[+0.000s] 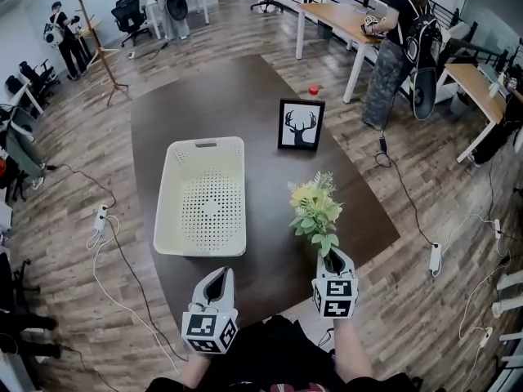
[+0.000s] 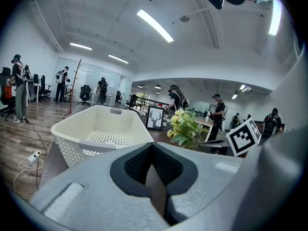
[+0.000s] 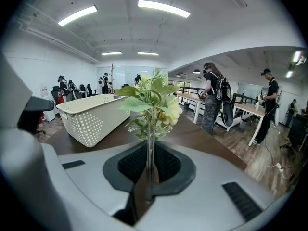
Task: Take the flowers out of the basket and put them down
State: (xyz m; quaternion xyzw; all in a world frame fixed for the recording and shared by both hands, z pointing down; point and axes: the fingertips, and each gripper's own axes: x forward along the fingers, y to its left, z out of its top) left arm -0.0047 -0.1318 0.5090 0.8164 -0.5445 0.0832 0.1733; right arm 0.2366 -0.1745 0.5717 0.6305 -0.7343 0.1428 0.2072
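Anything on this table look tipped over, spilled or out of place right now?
Nothing stands out. The white basket sits flat and empty on the table, the framed deer picture stands upright, and the flowers are upright, clamped by the stem in the right hand-held gripper.

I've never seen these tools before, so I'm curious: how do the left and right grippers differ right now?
The right gripper is shut on the stem of the flowers; the left gripper is shut on nothing. The left gripper sits by the basket's near edge; the right gripper is off to its side, over bare table. Both are grey and carry a marker cube.
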